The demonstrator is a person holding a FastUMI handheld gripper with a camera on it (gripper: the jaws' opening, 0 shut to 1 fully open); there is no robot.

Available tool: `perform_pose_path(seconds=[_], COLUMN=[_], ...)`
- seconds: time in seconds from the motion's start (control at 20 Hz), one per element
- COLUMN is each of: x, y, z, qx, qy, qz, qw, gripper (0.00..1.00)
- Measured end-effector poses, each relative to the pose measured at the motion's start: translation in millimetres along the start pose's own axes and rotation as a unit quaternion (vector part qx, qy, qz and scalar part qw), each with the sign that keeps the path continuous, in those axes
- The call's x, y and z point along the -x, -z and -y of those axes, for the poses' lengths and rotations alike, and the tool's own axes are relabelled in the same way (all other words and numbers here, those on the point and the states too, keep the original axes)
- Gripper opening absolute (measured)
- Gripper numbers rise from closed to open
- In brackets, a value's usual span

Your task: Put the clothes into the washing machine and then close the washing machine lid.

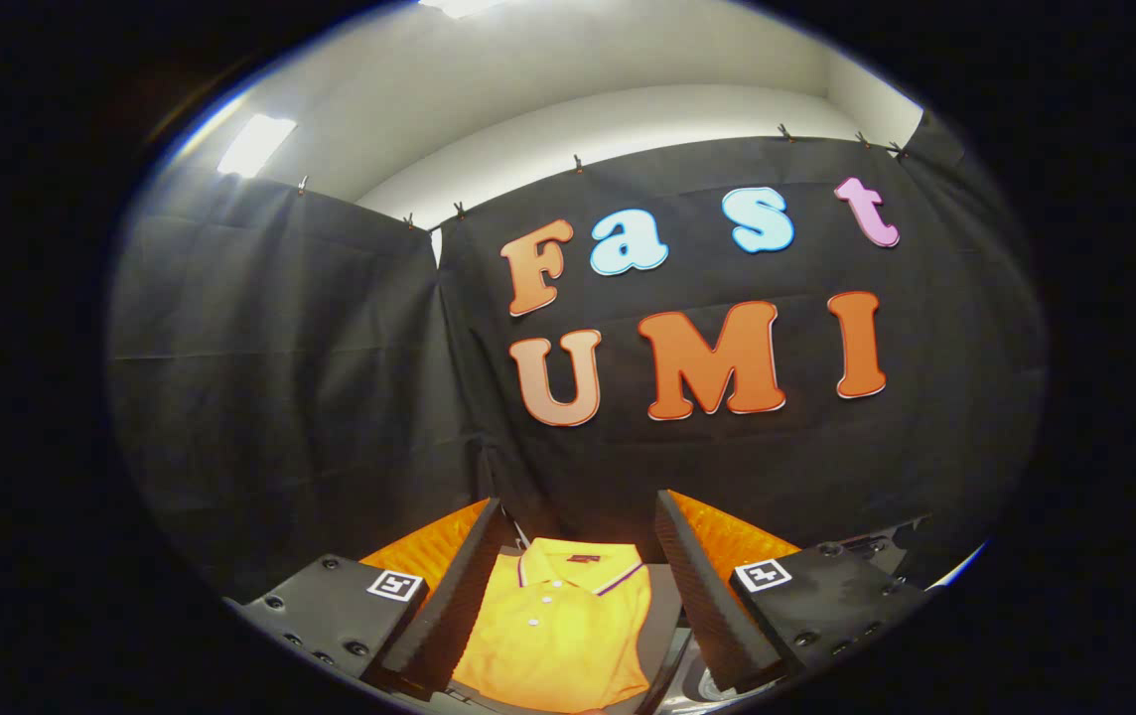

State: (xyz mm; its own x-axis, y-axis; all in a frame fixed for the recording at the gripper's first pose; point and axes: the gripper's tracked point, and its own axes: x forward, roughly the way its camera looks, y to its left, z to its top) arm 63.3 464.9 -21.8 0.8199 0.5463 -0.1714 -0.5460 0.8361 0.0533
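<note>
Folded shirt (558,626) btwn gripper's (576,586) spread fingers; untouched.

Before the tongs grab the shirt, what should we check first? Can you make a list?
1. Tongs open wide enough: ok, the fingers stand apart.
2. Yellow polo shirt lined up: ok, it lies folded between the fingers.
3. Tongs touching the shirt: not ok, neither finger presses on it yet.
4. Shirt free to lift: ok, nothing lies on top of it.
5. Washing machine lid open: cannot tell.
6. Clear path to the machine: cannot tell.
</note>
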Motion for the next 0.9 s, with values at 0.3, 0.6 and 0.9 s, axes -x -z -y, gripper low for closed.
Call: perform_pose_path(seconds=[0.3,0.6,0.9], x=[-57.0,-100.6,-117.7], y=[48.2,126.5,191.4], z=[-49.6,-46.9,-22.8], qx=[0.027,0.042,0.043], qy=[-0.020,0.022,0.070], qz=[-0.060,-0.160,-0.258], qw=[0.998,0.986,0.963], gripper=[0.98,0.97,0.98])
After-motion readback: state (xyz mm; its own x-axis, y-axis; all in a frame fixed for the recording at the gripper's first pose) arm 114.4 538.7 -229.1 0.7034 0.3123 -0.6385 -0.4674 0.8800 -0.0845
